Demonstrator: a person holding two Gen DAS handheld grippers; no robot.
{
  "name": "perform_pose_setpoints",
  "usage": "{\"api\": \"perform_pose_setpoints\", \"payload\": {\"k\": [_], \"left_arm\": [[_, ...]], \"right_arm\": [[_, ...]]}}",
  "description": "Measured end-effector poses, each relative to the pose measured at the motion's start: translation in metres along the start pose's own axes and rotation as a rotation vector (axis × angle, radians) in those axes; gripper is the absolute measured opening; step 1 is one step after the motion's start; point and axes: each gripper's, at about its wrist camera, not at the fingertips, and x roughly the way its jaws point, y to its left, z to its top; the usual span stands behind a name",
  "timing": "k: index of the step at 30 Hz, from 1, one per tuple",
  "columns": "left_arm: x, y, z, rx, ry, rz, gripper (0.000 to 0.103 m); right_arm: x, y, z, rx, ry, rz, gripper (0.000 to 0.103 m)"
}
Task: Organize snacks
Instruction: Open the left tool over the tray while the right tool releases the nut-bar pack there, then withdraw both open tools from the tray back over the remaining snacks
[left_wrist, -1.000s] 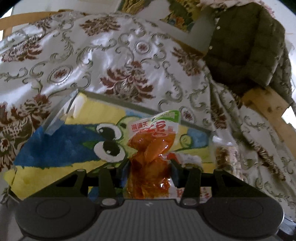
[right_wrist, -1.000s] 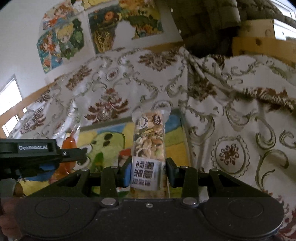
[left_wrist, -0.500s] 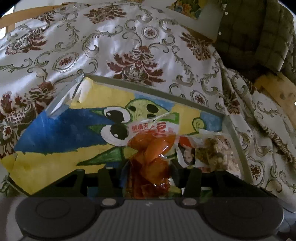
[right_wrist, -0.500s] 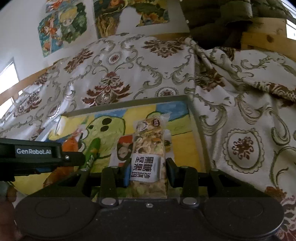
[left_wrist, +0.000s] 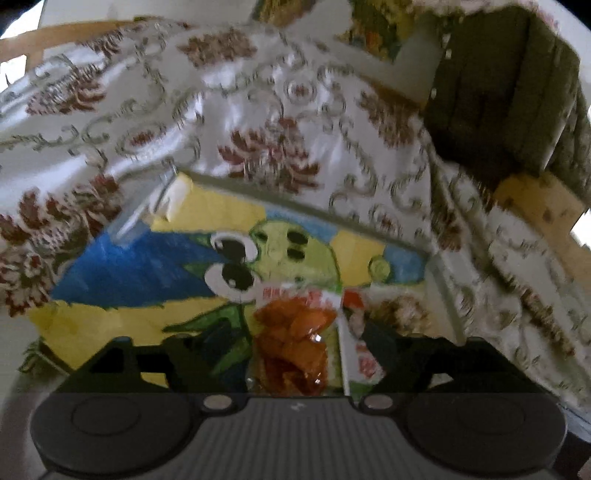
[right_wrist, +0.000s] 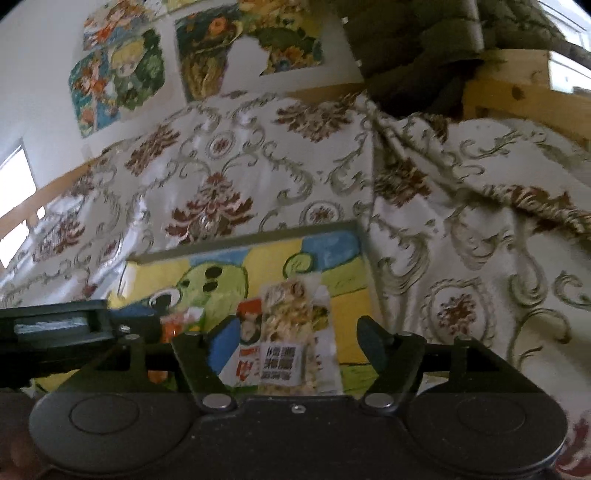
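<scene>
Left wrist view: the left claw (left_wrist: 295, 354) has spread its fingers since half a second ago; the orange snack packet (left_wrist: 291, 343) lies released on the cartoon tray (left_wrist: 155, 258).

Right wrist view: the right claw (right_wrist: 286, 354) has likewise opened; the nut bar (right_wrist: 295, 339) rests on the tray. Both placements appear complete.

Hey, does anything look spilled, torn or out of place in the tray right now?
Nothing stands out. The orange snack pack and nut bar lie intact in the cartoon-lined tray, between open grippers.
</scene>
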Motion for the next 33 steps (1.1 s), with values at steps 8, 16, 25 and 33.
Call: {"api": "perform_pose_setpoints", "payload": {"k": [8,16,25,33], "left_arm": [[-0.064,0.0,0.009,-0.006,-0.155,-0.008,0.1],[-0.131,-0.005,-0.002,0.055,-0.263,0.005,0.103],[-0.198,0.008,-0.036,0.1,-0.329,0.039,0.103],[-0.244,0.024,-0.062,0.119,-0.35,0.061,0.103]], "right_arm": [[-0.06,-0.009,0.023,0.074,-0.129,0.014,0.095],[-0.125,0.009,0.029,-0.002,-0.214,0.029,0.102],[-0.186,0.031,0.009,-0.045,-0.26,0.047,0.102],[-0.228,0.046,-0.026,-0.093,-0.264,0.035,0.102]]}}
